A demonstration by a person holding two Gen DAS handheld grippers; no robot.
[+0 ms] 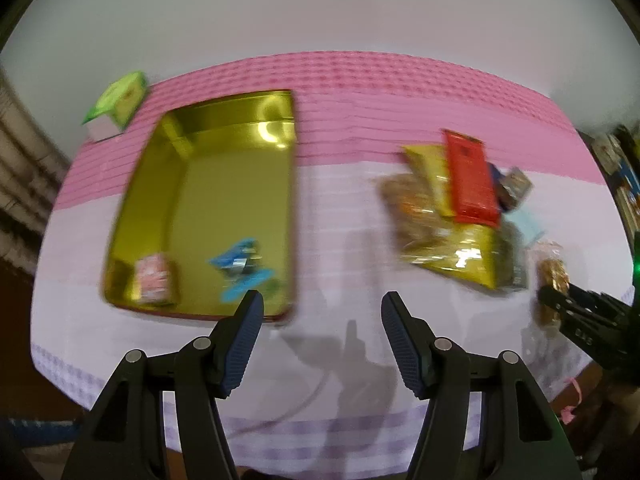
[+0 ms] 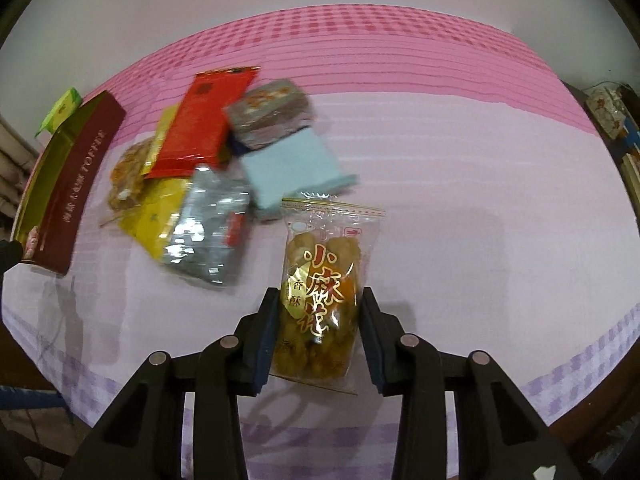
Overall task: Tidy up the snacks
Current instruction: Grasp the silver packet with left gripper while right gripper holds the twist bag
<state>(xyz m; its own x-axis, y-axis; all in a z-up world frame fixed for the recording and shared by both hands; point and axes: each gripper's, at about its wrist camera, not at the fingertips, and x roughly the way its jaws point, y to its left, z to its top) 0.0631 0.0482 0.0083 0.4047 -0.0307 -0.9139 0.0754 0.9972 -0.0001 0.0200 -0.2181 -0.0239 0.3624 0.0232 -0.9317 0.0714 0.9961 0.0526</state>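
Right wrist: my right gripper (image 2: 318, 334) straddles the clear snack bag (image 2: 320, 300) low on the cloth (image 2: 480, 240), pads touching its sides. It looks light, crinkly, brittle inside; I squeeze gently mid-body. Left gripper (image 1: 322, 338) gapes empty; beyond sits the tin (image 1: 224, 184).

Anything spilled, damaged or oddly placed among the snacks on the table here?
Nothing spilled or torn that I can see. The only untidy spot is the snack pile: packets overlap at angles, with a red packet lying across others. That fits the unsorted start. The tin holds a few items.
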